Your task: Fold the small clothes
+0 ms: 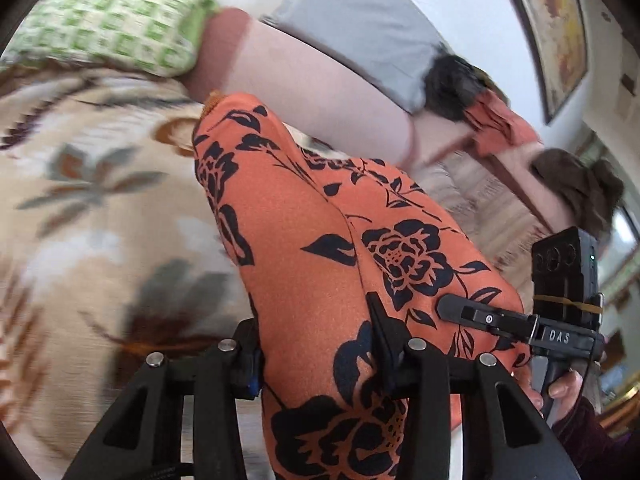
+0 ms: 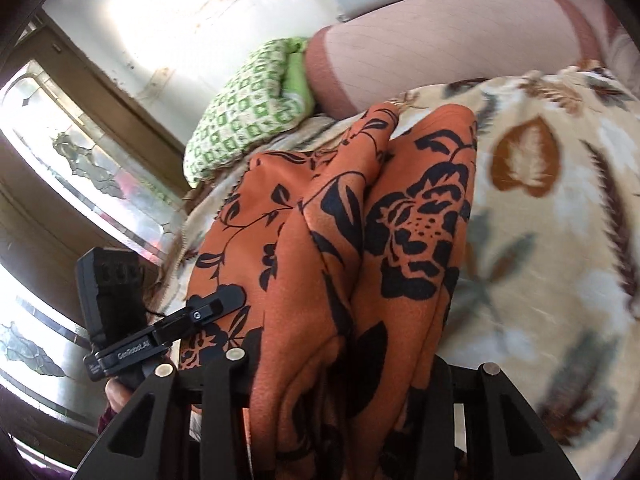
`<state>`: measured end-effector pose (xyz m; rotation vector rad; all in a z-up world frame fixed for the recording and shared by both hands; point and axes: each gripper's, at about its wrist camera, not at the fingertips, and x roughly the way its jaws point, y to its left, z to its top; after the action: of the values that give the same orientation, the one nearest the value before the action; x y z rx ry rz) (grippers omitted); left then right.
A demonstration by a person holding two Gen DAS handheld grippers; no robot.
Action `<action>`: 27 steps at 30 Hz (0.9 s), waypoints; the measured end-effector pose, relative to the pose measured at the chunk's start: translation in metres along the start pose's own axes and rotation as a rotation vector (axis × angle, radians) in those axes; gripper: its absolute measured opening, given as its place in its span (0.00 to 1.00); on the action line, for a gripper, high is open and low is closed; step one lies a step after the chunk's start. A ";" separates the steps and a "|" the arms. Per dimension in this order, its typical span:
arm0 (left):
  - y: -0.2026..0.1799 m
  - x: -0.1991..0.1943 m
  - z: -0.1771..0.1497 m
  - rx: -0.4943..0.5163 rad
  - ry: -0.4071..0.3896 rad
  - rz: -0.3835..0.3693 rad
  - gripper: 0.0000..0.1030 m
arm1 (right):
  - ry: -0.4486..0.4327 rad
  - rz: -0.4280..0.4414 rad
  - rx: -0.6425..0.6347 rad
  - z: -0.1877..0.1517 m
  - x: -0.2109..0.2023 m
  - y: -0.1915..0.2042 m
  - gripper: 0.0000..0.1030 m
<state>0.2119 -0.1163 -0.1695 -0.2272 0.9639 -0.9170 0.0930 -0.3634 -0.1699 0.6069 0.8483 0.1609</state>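
A bed under a leaf-patterned blanket (image 2: 540, 216), pillows (image 1: 120, 24) against a white wall (image 2: 192, 12) — a framed picture (image 1: 556, 28), daylight through patterned glass (image 2: 84, 172).

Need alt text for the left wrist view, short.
The left gripper grips an orange garment with black flowers, lifted over a leaf-print bedspread. The right gripper grips it alongside; pillows behind.

Bed covered by cream blanket (image 1: 80, 216) with brown and grey leaf print. Green-and-white checked pillow (image 1: 116, 20) at head end, touching a pale pink bolster (image 1: 304, 80) with darker pink ends; grey pillow (image 1: 360, 28) behind the bolster, against the white wall. Framed picture (image 1: 560, 32) on wall; patterned-glass window (image 2: 80, 168) in wooden frame.
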 end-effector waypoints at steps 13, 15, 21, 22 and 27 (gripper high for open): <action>0.046 -0.026 -0.013 -0.003 0.017 0.197 0.43 | 0.076 0.057 -0.028 -0.011 0.087 0.028 0.41; 0.048 -0.025 -0.015 0.000 0.025 0.209 0.43 | 0.082 0.062 -0.022 -0.013 0.092 0.027 0.42; 0.045 -0.013 -0.017 0.030 0.061 0.266 0.43 | 0.102 0.061 0.006 -0.017 0.110 0.022 0.41; 0.045 -0.012 -0.017 0.033 0.066 0.277 0.43 | 0.104 0.062 0.015 -0.019 0.109 0.017 0.41; 0.045 -0.006 -0.019 0.043 0.088 0.333 0.51 | 0.132 0.062 0.058 -0.023 0.118 0.003 0.42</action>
<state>0.2205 -0.0798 -0.2009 0.0116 1.0257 -0.6448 0.1542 -0.3069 -0.2573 0.6835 0.9648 0.2353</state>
